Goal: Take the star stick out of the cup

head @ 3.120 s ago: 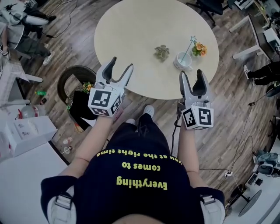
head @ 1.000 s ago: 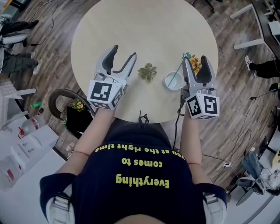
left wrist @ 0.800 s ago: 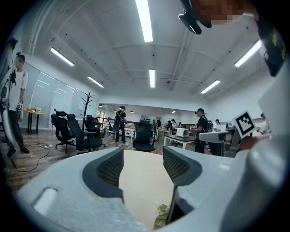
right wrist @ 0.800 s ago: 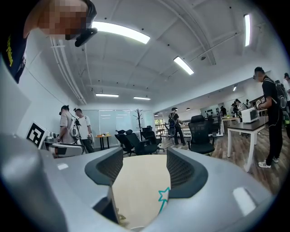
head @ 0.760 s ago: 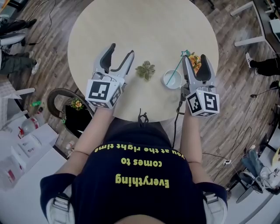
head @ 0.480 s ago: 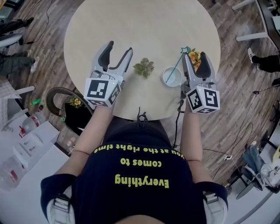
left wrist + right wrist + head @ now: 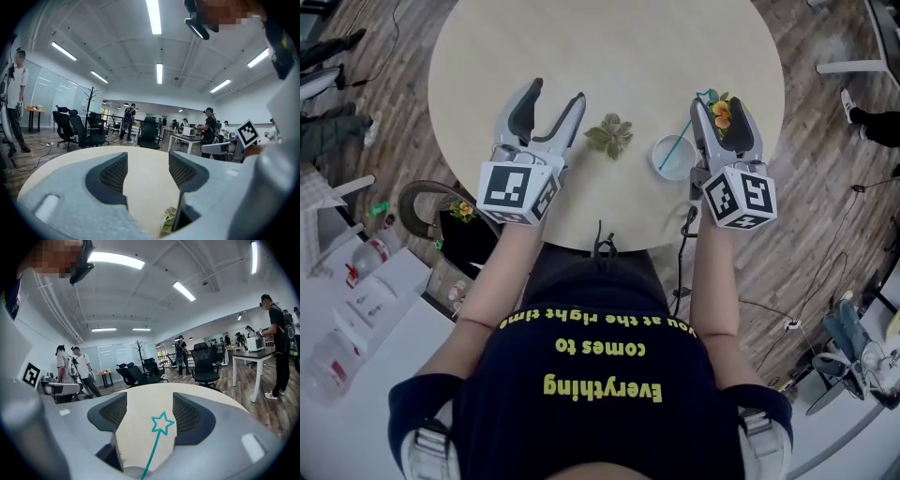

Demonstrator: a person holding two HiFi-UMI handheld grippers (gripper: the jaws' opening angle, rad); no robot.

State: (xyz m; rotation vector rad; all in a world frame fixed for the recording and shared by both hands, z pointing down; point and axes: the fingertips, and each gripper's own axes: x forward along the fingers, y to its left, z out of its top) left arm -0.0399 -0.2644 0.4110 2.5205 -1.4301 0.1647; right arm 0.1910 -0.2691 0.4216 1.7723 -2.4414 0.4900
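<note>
A white cup stands on the round beige table near its front right edge. The teal star stick leans out of it up and to the right. My right gripper is open just right of the cup. In the right gripper view the star stands in the gap of the right gripper, and neither pad touches it. My left gripper is open over the table's left front, holding nothing. In the left gripper view the left gripper faces bare tabletop.
A small green succulent lies between the two grippers and shows low in the left gripper view. A small orange flower sits under the right gripper's jaws. A dark round stand with flowers is on the floor at left. Office chairs and people stand beyond the table.
Both grippers have come from in front of the table to over it. In the last second the right gripper edged forward, and the star now stands between its jaws.
</note>
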